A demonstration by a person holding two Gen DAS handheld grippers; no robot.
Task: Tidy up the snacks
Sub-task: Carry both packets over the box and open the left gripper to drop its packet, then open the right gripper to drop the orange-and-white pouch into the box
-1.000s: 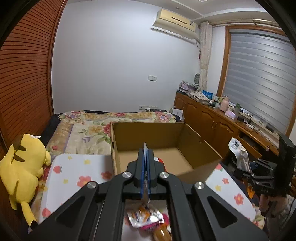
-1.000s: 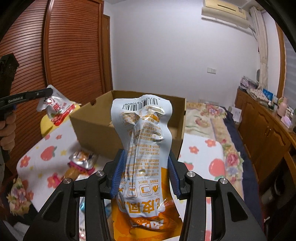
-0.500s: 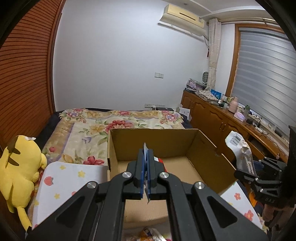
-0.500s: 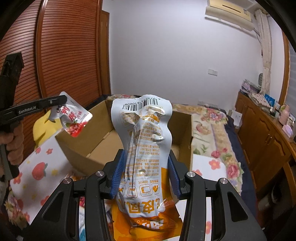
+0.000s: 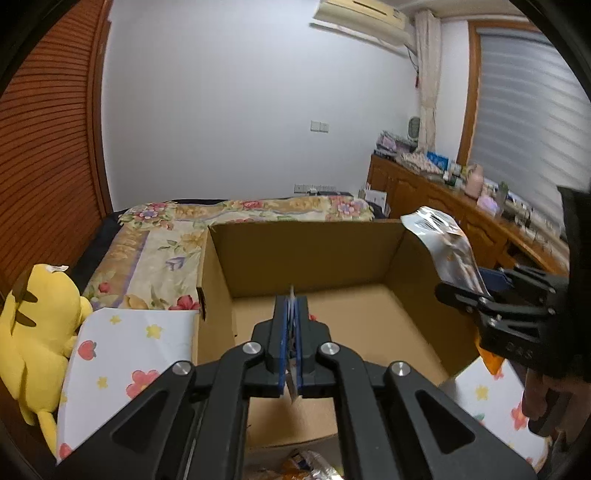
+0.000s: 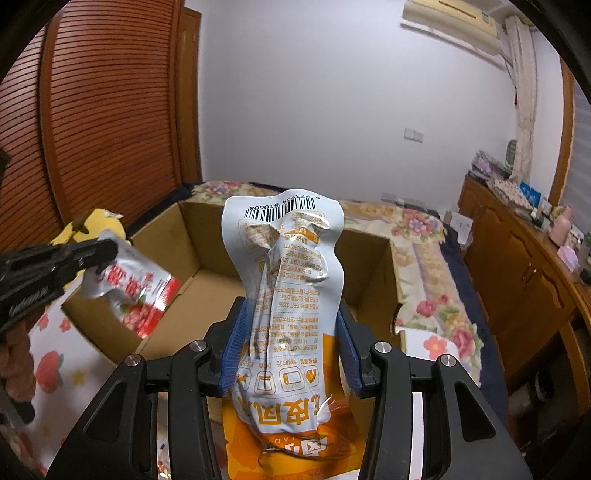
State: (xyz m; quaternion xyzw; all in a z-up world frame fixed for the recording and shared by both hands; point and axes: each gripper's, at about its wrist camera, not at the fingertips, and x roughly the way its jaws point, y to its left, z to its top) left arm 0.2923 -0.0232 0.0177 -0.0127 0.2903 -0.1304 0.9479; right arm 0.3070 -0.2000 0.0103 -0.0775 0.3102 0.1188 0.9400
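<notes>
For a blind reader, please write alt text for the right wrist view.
The right claw grips a tall white-and-orange snack pouch above an open brown cardboard box. At left, the left claw holds a small red-and-silver snack packet over the box.

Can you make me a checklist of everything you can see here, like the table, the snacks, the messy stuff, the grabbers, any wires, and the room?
Surface: flowered cloth under the cardboard box.
Job's things: box open, its floor bare where visible; red snack packet and white-and-orange snack bag both held above it.
Clutter: more packets in front of the box; yellow plush toy beside it.
Grippers: left gripper shut on the red packet; right gripper shut on the bag.
Cables: nothing seen.
Surroundings: bed, wooden cupboards, air conditioner.
</notes>
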